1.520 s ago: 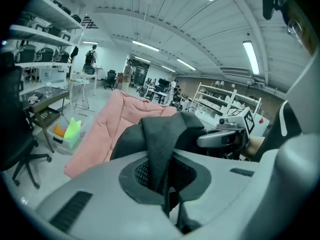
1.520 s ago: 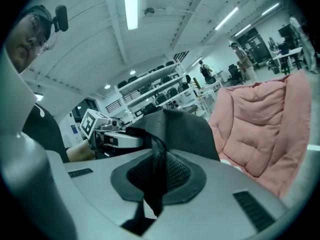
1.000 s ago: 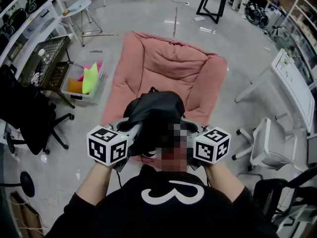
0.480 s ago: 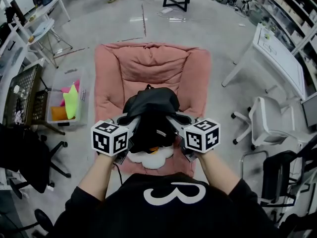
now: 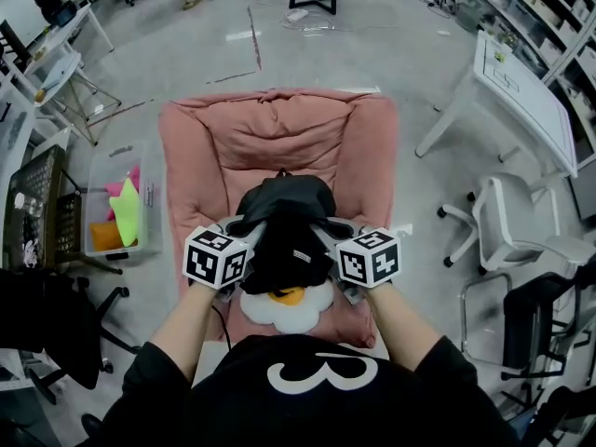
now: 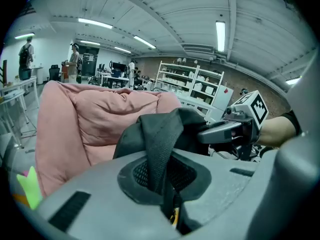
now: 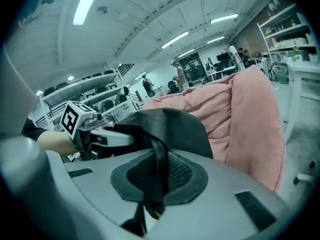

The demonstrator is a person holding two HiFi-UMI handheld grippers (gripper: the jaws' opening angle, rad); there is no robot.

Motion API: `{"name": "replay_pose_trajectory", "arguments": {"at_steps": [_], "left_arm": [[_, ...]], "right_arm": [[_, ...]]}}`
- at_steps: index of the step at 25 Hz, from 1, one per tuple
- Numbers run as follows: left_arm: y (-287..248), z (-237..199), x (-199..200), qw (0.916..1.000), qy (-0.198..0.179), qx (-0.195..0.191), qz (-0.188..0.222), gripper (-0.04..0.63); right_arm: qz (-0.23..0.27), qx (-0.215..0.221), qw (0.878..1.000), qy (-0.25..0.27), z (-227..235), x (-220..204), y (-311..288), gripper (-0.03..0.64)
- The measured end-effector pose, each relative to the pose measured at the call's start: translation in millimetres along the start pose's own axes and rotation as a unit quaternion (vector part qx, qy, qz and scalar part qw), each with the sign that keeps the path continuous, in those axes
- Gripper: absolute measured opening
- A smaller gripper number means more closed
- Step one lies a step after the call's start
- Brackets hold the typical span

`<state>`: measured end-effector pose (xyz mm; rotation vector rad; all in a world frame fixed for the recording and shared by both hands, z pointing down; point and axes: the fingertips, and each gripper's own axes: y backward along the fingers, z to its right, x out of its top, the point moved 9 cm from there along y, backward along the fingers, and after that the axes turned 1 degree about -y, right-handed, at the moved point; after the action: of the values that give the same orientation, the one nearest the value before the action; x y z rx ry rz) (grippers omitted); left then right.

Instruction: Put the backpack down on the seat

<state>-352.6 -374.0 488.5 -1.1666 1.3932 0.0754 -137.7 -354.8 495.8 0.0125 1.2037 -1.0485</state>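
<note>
Two grippers hold the black backpack (image 5: 284, 222) over the pink seat (image 5: 279, 128)
The left gripper (image 5: 250, 238) is shut tight on one black strap (image 6: 159, 144), and the right gripper (image 5: 326, 236) is clamped on the other strap (image 7: 159, 159). The backpack sits mid frame, between both grippers and just past their jaws, so neither is nearer. The seat lies right below, so I think it goes straight down

I am in a lab-like workroom: open storage shelves (image 6: 185, 84), white desks (image 5: 521, 82), office chairs (image 5: 507, 240), bare concrete floor (image 5: 307, 54).
</note>
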Motion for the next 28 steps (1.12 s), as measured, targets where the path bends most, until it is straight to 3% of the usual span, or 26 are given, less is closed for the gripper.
{"name": "replay_pose_trajectory", "arguments": {"at_steps": [3,10,12,14,17,22,28], "left_arm": [[-19,-15,-8,0.9999,0.006,0.001,-0.014,0.012],[-43,-37,-18,0.9993,0.033,0.013,-0.005,0.028],[-46,-41,-17,0.9991,0.042,-0.001,-0.006,0.059],[-49,-44,-16,0.999,0.044,-0.003,-0.006,0.133],[-50,-48,-18,0.9986,0.043,0.031,-0.004,0.257],[-43,-51,-30,0.9936,0.04,0.104,-0.014,0.307],[-15,-27,-30,0.9902,0.073,0.119,0.001,0.318]], "right_arm": [[0.001,-0.014,1.0,-0.007,12,-6,-19,0.032],[0.014,-0.021,0.999,-0.035,32,-18,-42,0.065],[0.015,-0.021,0.999,-0.043,36,-19,-41,0.088],[0.011,-0.027,0.999,-0.043,39,-21,-37,0.12],[0.003,-0.036,0.999,-0.037,43,-24,-24,0.186],[0.01,-0.037,0.998,-0.041,42,-31,7,0.189],[0.02,-0.017,0.999,-0.038,29,-35,52,0.189]]}}
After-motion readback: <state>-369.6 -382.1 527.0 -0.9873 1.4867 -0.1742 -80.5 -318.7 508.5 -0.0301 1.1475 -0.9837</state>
